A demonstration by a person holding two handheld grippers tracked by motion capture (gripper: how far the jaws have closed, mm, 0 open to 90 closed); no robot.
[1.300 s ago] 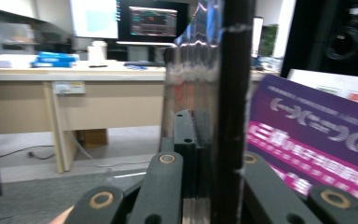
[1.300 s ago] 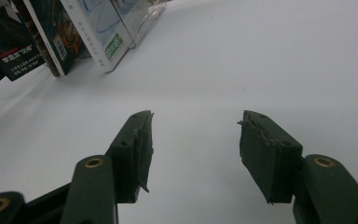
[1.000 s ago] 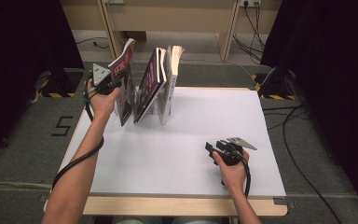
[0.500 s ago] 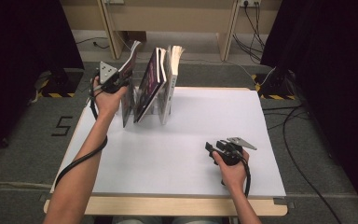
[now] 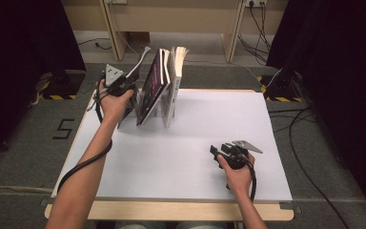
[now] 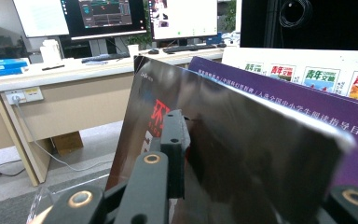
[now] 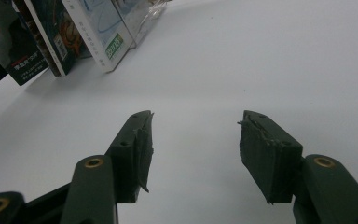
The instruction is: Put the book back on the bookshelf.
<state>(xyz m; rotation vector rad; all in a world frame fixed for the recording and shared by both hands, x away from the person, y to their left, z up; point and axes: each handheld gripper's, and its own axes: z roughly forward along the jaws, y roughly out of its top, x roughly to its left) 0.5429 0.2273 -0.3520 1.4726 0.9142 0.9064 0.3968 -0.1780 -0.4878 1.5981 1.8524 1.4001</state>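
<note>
My left gripper (image 5: 124, 87) is at the back left of the white table (image 5: 195, 138), beside the top of a dark-covered magazine (image 5: 141, 59) that leans against a purple magazine (image 5: 151, 88). In the left gripper view the dark magazine (image 6: 223, 140) stands between my jaws, with one finger (image 6: 173, 149) in front of its cover. The jaws have just been opening and now stand much wider than the thin magazine. At the front right my right gripper (image 5: 215, 153) rests low over bare table, open and empty (image 7: 196, 140).
A thick white book (image 5: 176, 71) stands upright to the right of the purple magazine, in a clear stand (image 5: 166, 112). The book spines (image 7: 65, 42) show at the top left of the right gripper view. Cables trail from both grippers.
My left hand has shifted a little to the right, tipping the dark magazine closer to the purple one. The right hand has stayed still.
</note>
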